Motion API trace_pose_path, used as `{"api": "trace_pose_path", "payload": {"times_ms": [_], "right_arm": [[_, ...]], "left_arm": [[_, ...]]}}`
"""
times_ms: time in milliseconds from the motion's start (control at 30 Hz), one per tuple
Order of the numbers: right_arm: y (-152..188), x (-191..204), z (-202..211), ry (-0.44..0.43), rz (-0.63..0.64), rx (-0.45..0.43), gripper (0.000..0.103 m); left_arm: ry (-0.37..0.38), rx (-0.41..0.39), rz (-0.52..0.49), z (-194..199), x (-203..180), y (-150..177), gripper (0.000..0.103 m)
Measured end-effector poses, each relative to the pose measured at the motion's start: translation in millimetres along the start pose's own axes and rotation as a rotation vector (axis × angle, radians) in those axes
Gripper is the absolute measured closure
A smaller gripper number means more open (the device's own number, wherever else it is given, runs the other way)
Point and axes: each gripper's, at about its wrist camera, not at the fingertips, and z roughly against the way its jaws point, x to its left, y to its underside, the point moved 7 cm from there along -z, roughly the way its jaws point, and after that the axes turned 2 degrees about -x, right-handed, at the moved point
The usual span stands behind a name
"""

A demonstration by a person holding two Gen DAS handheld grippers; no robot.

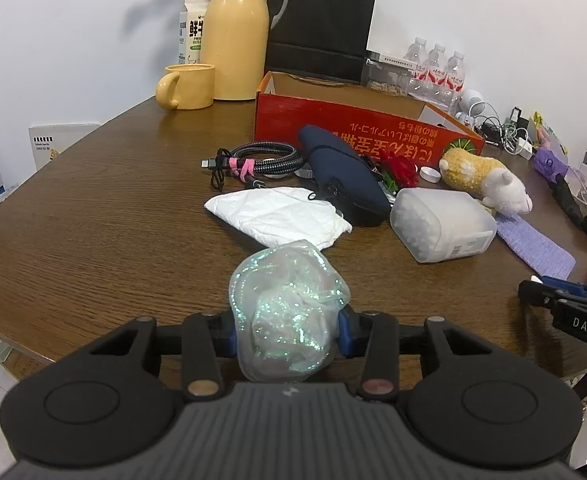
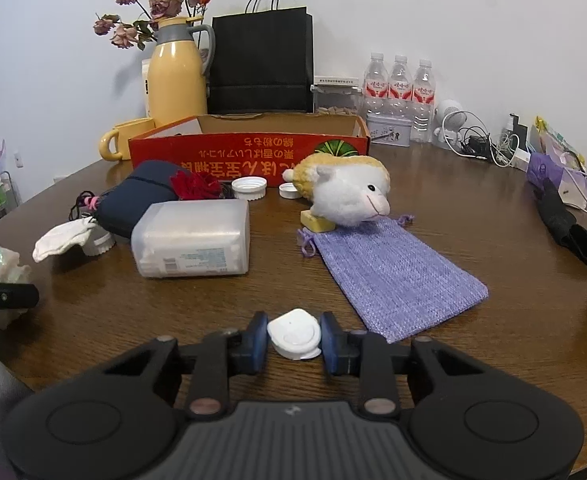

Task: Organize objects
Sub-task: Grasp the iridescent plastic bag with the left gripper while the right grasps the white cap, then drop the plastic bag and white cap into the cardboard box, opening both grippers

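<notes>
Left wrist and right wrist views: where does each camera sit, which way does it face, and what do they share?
Left wrist: on the left tongs, facing the red box across the table; its pads pinch an iridescent bag.
Right wrist: on the right tongs, facing the same box; its pads grip a white cap.
Shared: plush sheep, yellow thermos, cotton swab box.
</notes>
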Motion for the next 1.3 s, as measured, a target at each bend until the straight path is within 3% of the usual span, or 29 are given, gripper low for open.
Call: {"api": "trace_pose_path", "payload": {"times_ms": [300,500,700,900,1067,1233,1300], "right_arm": [[-30.7,5.1,4.8,-0.029,0.014,-0.094,0.076],[-82.4,11.2,-10.3,-0.048,0.061,-0.2,0.076],[-145.1,19.4,-42.7,-0.062,0.07,-0.264,0.076],[-187.3,21.1,-104.7,-0.068,0.012,-0.236,0.076],[-204.1,20.5,-157.8,-0.022,-0.004,-0.192,0.076],[-196.0,10.4,-190.6,-0.018,-0.013,-0.122,0.076],[-190.9,6.2,-200.9,-0.023,-0.028,-0.087,0.076]], "left_arm": [[0.043,-0.124,-0.02,22.9,-6.8,-32.3,0.062],[0.055,-0.211,-0.039,12.5,-19.7,-88.3,0.062],[0.063,-0.28,-0.045,-28.9,-39.3,-156.2,0.062],[0.073,-0.242,-0.03,-93.9,-58.3,-203.4,0.061],[0.032,-0.18,-0.012,-152.0,-59.9,-227.5,0.061],[-0.008,-0.102,0.037,-196.6,-44.0,-223.7,0.061],[0.009,-0.059,0.042,-206.4,-40.6,-216.7,0.062]]}}
